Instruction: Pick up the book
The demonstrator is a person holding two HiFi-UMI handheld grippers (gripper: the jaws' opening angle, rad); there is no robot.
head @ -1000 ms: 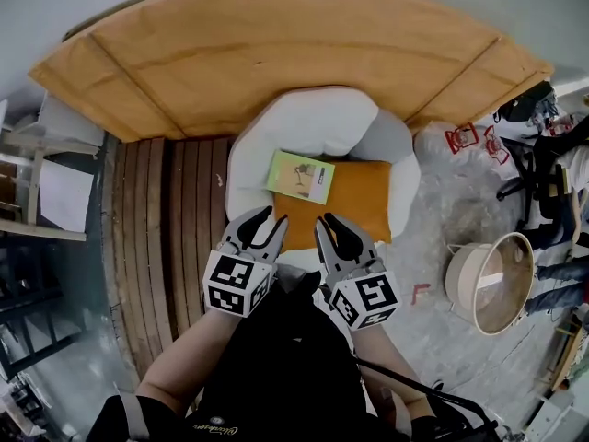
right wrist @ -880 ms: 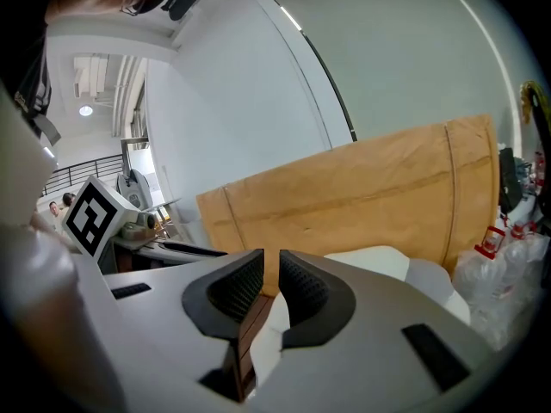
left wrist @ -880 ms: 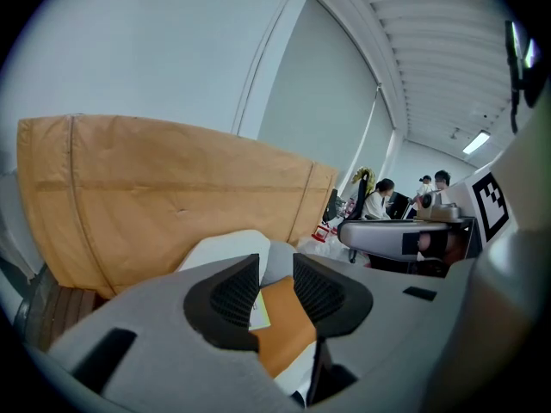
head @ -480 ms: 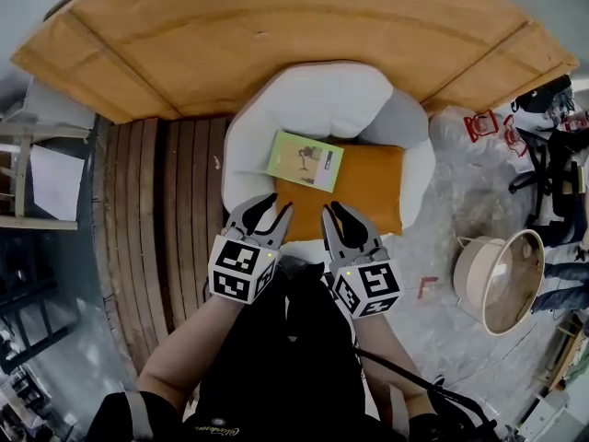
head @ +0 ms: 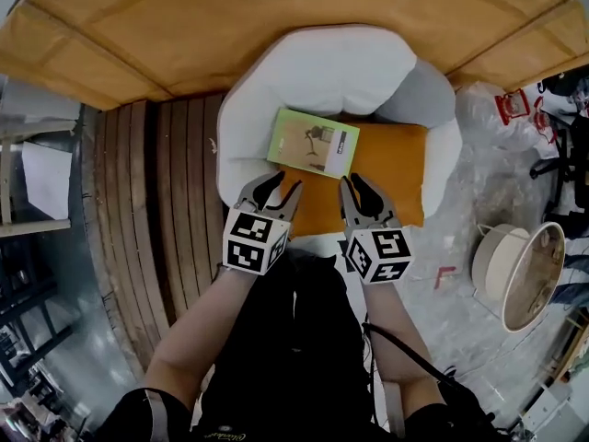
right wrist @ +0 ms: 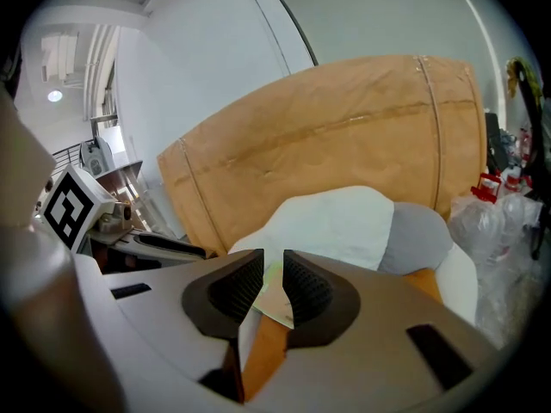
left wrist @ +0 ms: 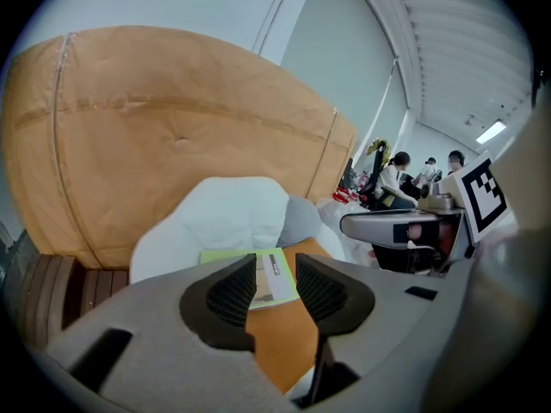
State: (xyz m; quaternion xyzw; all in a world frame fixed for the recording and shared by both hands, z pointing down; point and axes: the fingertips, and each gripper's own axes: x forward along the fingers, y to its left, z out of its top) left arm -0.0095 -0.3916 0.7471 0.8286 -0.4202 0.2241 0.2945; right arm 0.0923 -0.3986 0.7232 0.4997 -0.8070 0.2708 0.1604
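At the centre of the head view, a green book lies flat on an armchair, its upper part on the white back cushion and its lower edge on the orange seat cushion. Just below it in the frame, the left gripper and right gripper point toward it side by side, neither touching it. Each has its jaws drawn nearly together on nothing, the book showing only beyond the narrow slit.

The reach looks barely begun, and the jaws will need spreading before they arrive. A thin book lying flat offers no face to pinch from above, so the likely best approach is low and shallow at the near edge. There the soft cushion should give, letting one jaw slide under the cover. Taking it at the left and right ends with both grippers should keep it level and stop the pages fanning.
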